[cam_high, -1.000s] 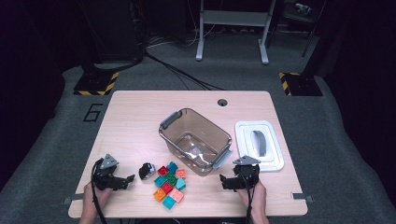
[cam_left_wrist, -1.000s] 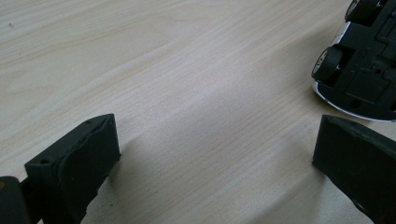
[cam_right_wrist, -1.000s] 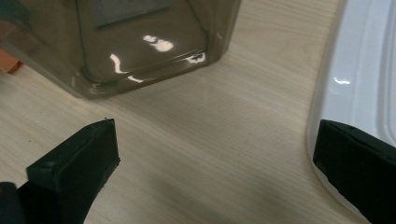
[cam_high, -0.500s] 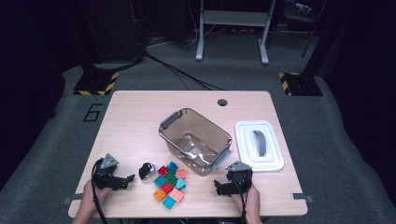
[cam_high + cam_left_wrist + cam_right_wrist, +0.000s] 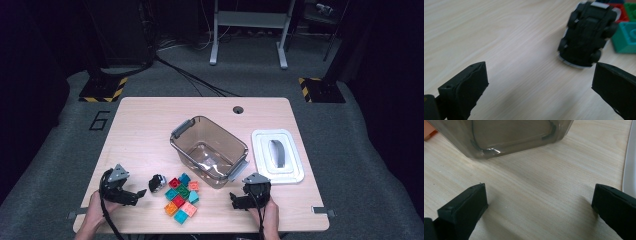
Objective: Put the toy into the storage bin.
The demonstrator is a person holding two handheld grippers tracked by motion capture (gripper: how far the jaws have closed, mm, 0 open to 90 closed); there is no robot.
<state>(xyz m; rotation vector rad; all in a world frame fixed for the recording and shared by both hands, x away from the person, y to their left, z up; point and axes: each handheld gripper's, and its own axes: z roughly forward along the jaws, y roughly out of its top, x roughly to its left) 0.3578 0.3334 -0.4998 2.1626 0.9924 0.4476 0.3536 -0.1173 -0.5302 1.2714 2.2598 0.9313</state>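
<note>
While upside down near the blocks [image 5: 181, 199], toy car [image 5: 586, 35], long axis diagonal; left gripper [image 5: 539, 92], right gripper [image 5: 539, 212], jaws apart.

Counts on the worktop [image 5: 150, 125]

One toy car [image 5: 157, 183], one clear bin [image 5: 210, 150], one white lid [image 5: 277, 156], about nine coloured blocks [image 5: 181, 198], two tools.
</note>
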